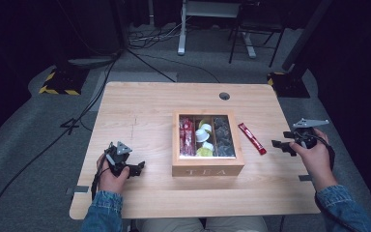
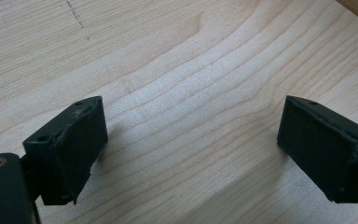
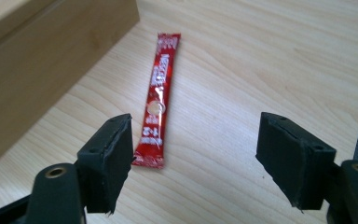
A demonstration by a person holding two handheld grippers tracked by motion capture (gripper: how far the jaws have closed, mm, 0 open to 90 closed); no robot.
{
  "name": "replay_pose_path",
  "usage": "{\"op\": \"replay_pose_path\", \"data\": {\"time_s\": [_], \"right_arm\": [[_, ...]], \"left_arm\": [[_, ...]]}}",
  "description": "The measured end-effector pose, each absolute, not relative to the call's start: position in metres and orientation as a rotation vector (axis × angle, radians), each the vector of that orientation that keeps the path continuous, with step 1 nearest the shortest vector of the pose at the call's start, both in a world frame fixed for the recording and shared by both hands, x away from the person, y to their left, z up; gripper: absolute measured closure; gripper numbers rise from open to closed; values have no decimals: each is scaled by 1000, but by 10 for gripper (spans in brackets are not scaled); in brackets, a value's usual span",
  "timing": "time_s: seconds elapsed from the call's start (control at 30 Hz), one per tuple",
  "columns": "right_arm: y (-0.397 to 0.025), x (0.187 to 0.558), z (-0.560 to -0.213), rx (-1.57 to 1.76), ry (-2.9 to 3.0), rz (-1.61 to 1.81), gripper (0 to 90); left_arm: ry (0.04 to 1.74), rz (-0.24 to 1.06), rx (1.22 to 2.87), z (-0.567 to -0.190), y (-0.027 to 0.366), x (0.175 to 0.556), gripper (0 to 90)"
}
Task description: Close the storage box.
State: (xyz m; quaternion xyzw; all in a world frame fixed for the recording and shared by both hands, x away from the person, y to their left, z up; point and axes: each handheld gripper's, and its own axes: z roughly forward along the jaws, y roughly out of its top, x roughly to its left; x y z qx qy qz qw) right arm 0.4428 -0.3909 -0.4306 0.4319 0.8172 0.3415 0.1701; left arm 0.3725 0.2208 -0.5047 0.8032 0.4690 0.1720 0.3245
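Observation:
A wooden tea box [image 1: 207, 166] with a clear lid stands mid-table, holding red sachets, yellow and white pods and dark packets. A red stick sachet [image 1: 251, 138] lies flat on the table just right of the box. My right gripper [image 1: 278, 144] is open, right of the sachet; in the right gripper view the sachet [image 3: 158, 100] lies ahead, its near end beside the left jaw, with the box wall [image 3: 42, 70] at left. My left gripper [image 1: 140, 167] is open over bare wood left of the box, nothing between its pads [image 2: 79, 144].
The wooden table [image 1: 140, 111] has a round cable hole [image 1: 224, 95] near its far edge. Cables, a desk leg and a chair base stand on the floor beyond. Bare wood lies left of the box and along the front edge.

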Motion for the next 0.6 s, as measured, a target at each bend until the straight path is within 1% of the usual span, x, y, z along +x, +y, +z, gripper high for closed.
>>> {"op": "replay_pose_path", "data": {"time_s": [0.03, 0.6], "right_arm": [[-395, 443, -439, 1234, 2326, 968, 272], [-405, 435, -480, 1296, 2307, 1013, 264]], "left_arm": [[1230, 450, 2105, -505, 221, 373, 86], [1231, 450, 2105, -505, 221, 372, 86]]}}
